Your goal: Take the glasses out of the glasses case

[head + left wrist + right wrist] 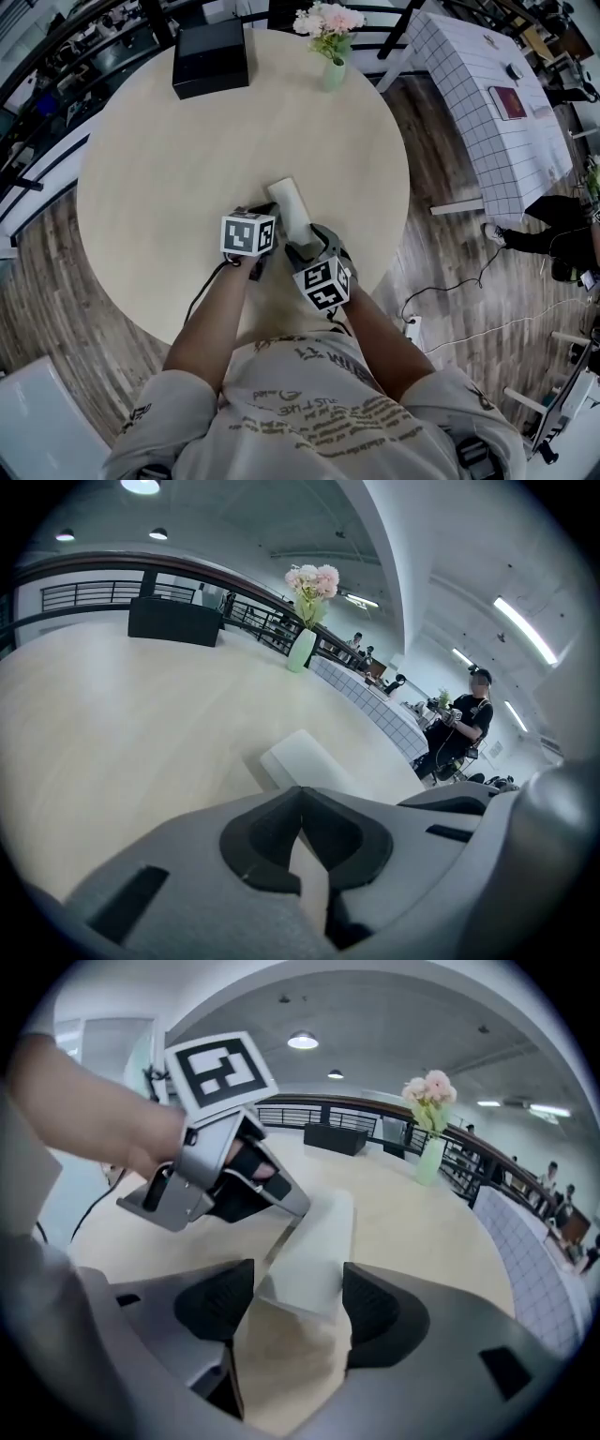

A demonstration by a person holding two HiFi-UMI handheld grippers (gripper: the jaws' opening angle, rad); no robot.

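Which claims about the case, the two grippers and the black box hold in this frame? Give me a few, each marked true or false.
1. The glasses case lies closed on the table, with no glasses in sight. True.
2. The left gripper has its jaws spread wide around the case. False: its jaws are together, and the case lies just past their tips.
3. The near end of the case sits between the jaws of the right gripper. True.
4. The black box rests on top of the case. False: it stands at the table's far edge, well apart from the case.
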